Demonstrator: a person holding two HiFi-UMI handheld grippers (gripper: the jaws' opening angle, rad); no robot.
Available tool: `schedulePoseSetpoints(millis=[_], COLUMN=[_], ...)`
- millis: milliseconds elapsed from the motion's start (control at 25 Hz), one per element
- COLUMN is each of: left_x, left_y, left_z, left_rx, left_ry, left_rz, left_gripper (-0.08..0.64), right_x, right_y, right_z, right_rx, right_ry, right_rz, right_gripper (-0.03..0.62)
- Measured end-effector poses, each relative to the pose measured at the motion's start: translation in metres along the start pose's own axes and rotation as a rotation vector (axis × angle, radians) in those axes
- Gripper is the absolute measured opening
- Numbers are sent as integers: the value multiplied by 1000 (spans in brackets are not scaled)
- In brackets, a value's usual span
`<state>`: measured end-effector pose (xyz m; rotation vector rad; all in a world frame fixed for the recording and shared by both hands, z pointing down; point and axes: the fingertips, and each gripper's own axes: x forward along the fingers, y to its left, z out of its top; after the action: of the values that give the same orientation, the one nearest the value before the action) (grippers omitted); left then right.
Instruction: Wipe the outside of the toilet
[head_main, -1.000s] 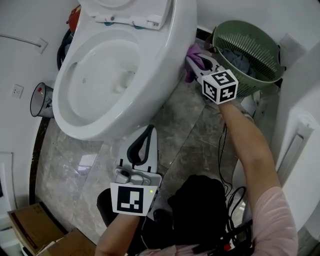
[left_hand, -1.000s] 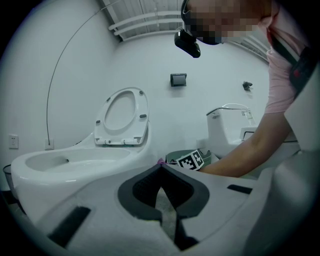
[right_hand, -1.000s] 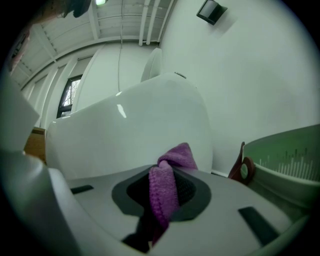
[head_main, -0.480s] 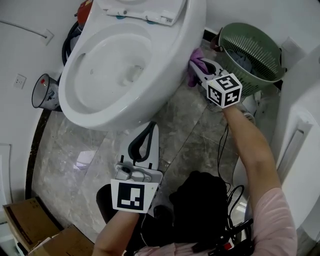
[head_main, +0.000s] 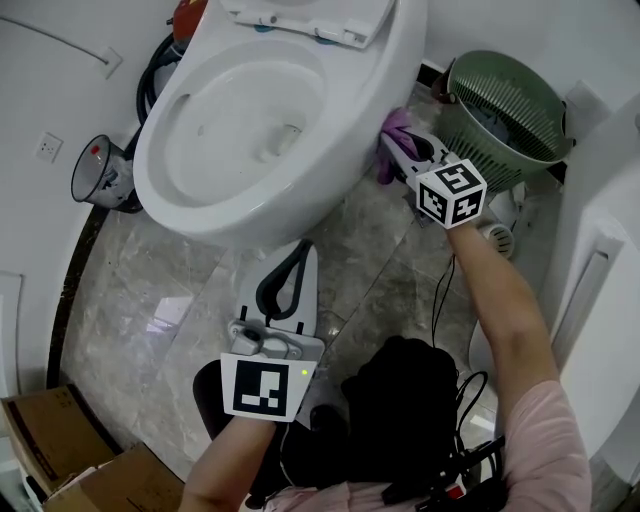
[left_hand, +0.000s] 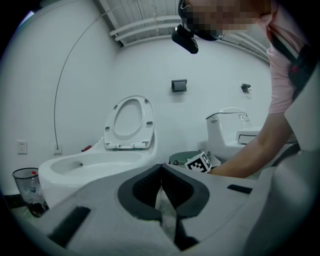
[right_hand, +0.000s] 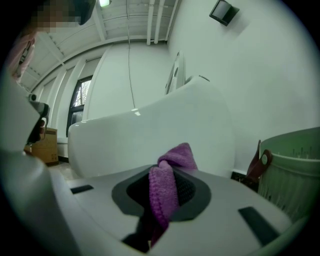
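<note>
While the right gripper (head_main: 402, 150) jaws clench the purple cloth (head_main: 392, 130) at the 3 o'clock side of the toilet (head_main: 345, 160), the left gripper (head_main: 298, 255), jaws pressed together and empty, hovers at its 6 o'clock.

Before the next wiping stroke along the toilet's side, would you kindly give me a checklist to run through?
1. Grip of the right gripper on the purple cloth: ok, clamped.
2. Cloth touching the toilet outer wall: cannot tell, though it sits right at it.
3. The left gripper shut, empty, off the wiping path: ok.
4. Room beside the green basket: not ok, probably tight.
5. The seat lid raised, out of the way: ok.
</note>
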<state>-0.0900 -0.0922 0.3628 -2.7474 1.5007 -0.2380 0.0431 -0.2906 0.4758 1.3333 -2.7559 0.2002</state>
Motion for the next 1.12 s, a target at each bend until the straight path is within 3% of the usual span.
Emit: schedulePoseSetpoints(millis=[560,1120], left_x=[-26,-48], left_y=[5,12], left_z=[0,-5], left_rx=[-12,-31], left_ry=[-24,-25], left_rz=[24,58], left_gripper=[9,8], right_x=[-9,-18], right_y=[53,130], right_z=[2,-4], right_rx=[-22,-32], right_ry=[-7,-9], right_rz=[77,211], right_gripper=[58,58])
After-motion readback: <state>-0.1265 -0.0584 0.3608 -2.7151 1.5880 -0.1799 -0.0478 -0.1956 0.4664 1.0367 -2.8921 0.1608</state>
